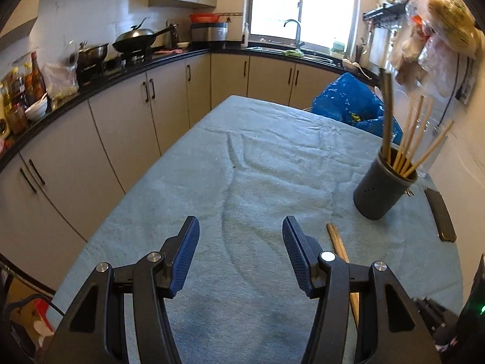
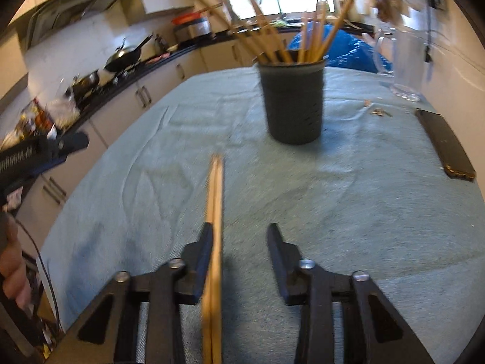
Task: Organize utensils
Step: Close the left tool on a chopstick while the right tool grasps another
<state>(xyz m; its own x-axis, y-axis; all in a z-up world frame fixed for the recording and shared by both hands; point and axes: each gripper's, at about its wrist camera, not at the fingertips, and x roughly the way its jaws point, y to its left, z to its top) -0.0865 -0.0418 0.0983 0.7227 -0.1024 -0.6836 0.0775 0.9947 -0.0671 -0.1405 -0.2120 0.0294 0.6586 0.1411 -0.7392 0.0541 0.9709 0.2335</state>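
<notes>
Chopsticks (image 2: 214,242), a loose pair lying side by side on the cloth-covered table (image 2: 348,200), formed the object on which the coming move turned. In the right wrist view the pair ran between the jaws of the right hand-held gripper (image 2: 241,233), pressed close against the left finger (image 2: 206,242) and well clear of the other finger; the jaws stood partly apart and gripped nothing, so this hand-held gripper was released, with the pair inside its span. The long axis of the pair pointed toward 12 o'clock from the right hand-held gripper, nearly along its line of sight, its far tips ending short of the dark utensil holder (image 2: 292,100). The holder stood farther on, at about 1 o'clock, upright, already filled with other chopsticks fanning outward.

In the left wrist view the left hand-held gripper (image 1: 241,227) was likewise released, jaws wide and empty over bare cloth. The same pair lay just outside its right finger (image 1: 295,242), at about 3 o'clock, while the holder stood at about 2 o'clock, near a dark flat phone-like object (image 2: 444,145).

The right hand-held gripper was judged the nearer, since the pair already lay within its jaws. A grasp would probably need the jaws centred on the pair, because closing from this offset could push the sticks sideways or split them.
</notes>
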